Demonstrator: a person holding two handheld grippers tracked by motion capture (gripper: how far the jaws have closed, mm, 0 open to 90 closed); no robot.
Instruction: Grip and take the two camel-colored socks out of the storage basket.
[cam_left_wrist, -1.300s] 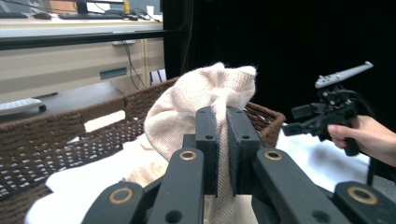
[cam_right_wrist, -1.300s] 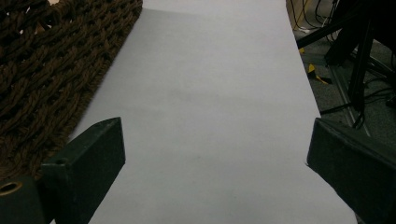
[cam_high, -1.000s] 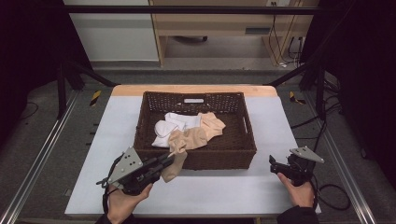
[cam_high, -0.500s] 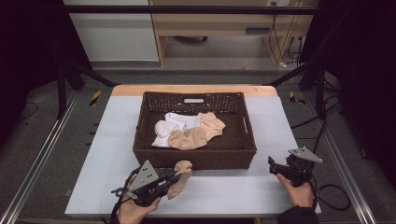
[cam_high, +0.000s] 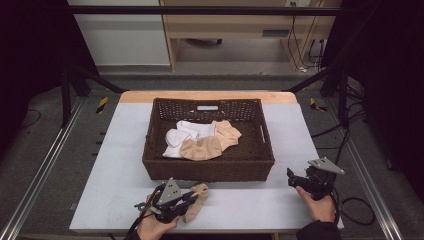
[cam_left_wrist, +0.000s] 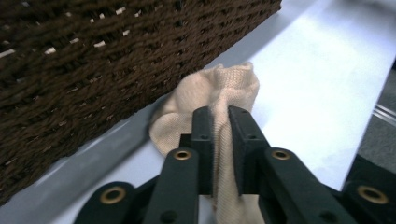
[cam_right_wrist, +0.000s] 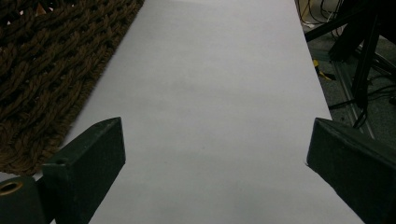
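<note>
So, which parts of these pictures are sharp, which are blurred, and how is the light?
High view: even light on the table, dark surroundings, soft overall. Left gripper view: the beige sock between the left tongs is fairly sharp, while the basket wall is blurred and dim. Right gripper view: the right tongs are dark and soft, the table is evenly lit and shows no glare.

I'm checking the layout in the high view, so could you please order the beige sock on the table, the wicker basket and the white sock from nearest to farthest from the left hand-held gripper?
1. Beige sock on the table: between the jaws of the left hand-held gripper, at the table's front edge.
2. Wicker basket: just behind it, mid-table.
3. White sock: inside the basket, left part.
</note>
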